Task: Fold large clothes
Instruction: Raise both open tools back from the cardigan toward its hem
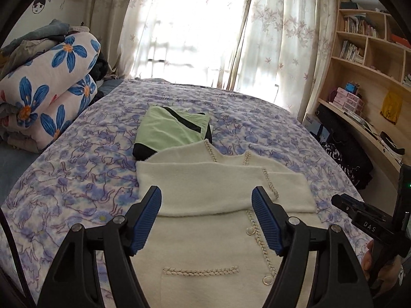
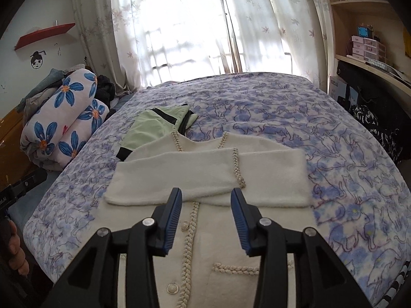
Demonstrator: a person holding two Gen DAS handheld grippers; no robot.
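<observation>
Bed (image 1: 231, 107) took up most of both views, under a thin quilted cover printed with blue and purple cats, slightly wrinkled. Curtains (image 1: 277, 38) behind it, sheer, leaf-patterned, strongly backlit. Rolled duvet (image 1: 51, 92) with large blue flowers lay at the bed's left edge, plump and soft.

Cream cardigan (image 1: 213, 190) lay flat along the near half of the bed, front up. Fuzzy, thick knit; braided trim down the placket and across the pocket; round pearly buttons. Both sleeves were folded across the chest, one over the other, forming a straight band. Green top (image 1: 169, 131), already folded, smooth with black trim, sat just beyond the collar, its near edge tucked under the cardigan.

Left tongs (image 1: 206, 220) hovered above the cardigan's body, jaws wide apart, nothing held. Right tongs (image 2: 206, 222) hovered likewise, jaws partly open, empty.

Risks, judged: the hem fold was likely next. The thick knit could slip from the ribbed blue pads if only one layer were pinched. Uneven lifting by the two tongs could skew the fold or drag the crossed sleeves loose. Pushing the collar forward could disturb the green top.
</observation>
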